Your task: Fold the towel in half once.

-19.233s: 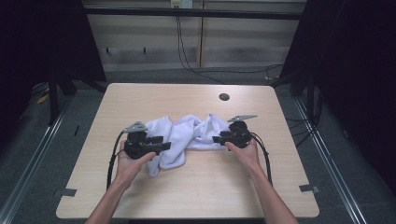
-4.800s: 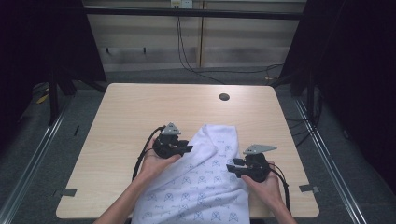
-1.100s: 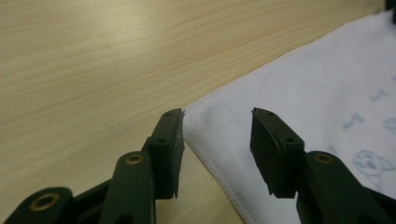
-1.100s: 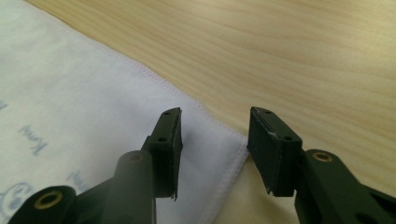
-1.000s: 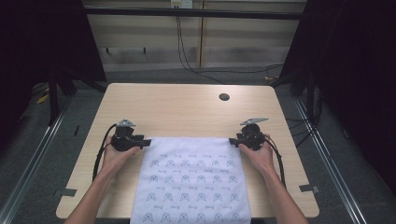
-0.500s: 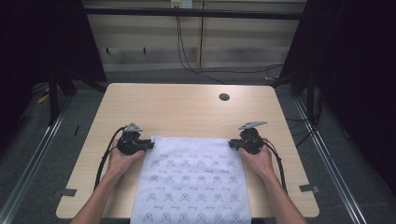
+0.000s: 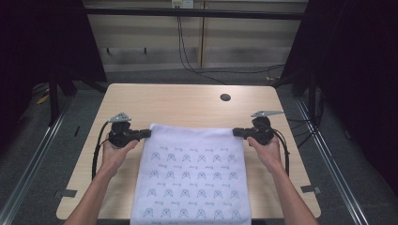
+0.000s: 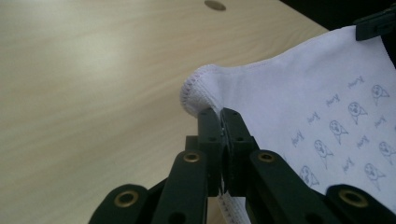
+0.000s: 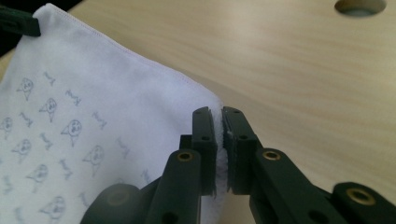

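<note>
We'd just closed both grippers, left gripper [image 7: 144, 133] & right gripper [image 7: 238, 132], fingers pinching the cloth's [image 7: 195, 173] far corners, lifting them off the table [image 7: 187, 103]; fold probably next.

— What's different from a second ago?
— Both tongs, left [image 7: 146, 133] and right [image 7: 237, 132], have just been closing and now pinch the cloth's [image 7: 193, 178] far corners.
— And the cloth itself?
— Its far edge has lifted off the counter [image 7: 187, 105], pulled taut between them.

A lab: lone wooden table [image 7: 187, 101], dark curtains [image 7: 356, 70], trailing cables [image 7: 187, 51].
</note>
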Motion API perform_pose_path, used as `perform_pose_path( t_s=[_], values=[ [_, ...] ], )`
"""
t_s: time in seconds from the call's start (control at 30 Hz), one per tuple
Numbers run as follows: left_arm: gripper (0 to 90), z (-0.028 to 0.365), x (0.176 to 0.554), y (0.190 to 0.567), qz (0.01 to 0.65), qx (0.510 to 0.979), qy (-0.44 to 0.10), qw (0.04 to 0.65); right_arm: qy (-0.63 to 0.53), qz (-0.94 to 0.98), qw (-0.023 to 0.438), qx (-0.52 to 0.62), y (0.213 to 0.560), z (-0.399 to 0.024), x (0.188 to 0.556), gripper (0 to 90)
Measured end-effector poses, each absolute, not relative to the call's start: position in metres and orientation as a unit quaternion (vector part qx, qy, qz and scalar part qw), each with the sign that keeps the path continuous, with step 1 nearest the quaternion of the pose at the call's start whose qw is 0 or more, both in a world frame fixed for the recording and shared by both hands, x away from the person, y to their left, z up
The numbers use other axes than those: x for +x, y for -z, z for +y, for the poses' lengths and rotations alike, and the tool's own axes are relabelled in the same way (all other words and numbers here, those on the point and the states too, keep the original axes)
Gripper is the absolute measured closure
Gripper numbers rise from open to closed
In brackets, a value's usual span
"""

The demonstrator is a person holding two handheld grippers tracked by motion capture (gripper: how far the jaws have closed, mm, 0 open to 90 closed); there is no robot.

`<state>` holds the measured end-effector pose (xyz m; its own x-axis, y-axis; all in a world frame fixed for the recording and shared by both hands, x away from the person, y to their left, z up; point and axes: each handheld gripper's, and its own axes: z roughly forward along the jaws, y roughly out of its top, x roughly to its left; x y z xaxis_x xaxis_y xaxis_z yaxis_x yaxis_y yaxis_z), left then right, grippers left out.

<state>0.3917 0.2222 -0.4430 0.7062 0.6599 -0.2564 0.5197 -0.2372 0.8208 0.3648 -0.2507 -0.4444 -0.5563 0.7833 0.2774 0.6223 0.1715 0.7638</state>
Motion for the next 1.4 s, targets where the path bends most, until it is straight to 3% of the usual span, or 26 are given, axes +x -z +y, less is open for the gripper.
perform_pose_path(
  t_s=[0.27, 0.67, 0.83, 0.97, 1.4],
  values=[
    [88.3, 0.224, 0.415, 0.374, 0.365, 0.749, -0.103, 0.544, -0.492, 0.733, 0.126, 0.453, 0.376, -0.259, 0.386, 84.7],
    [88.3, 0.212, 0.45, 0.289, 0.349, 0.738, -0.166, 0.553, -0.515, 0.701, 0.207, 0.448, 0.27, -0.271, 0.427, 85.0],
    [88.2, 0.217, 0.443, 0.261, 0.333, 0.722, -0.177, 0.58, -0.539, 0.686, 0.227, 0.434, 0.224, -0.267, 0.433, 85.1],
    [88.2, 0.225, 0.432, 0.273, 0.329, 0.729, -0.171, 0.575, -0.551, 0.693, 0.213, 0.414, 0.233, -0.265, 0.42, 85.1],
    [88.1, 0.242, 0.327, 0.377, 0.312, 0.784, -0.096, 0.528, -0.513, 0.757, 0.105, 0.392, 0.346, -0.264, 0.301, 85.0]
  ],
)
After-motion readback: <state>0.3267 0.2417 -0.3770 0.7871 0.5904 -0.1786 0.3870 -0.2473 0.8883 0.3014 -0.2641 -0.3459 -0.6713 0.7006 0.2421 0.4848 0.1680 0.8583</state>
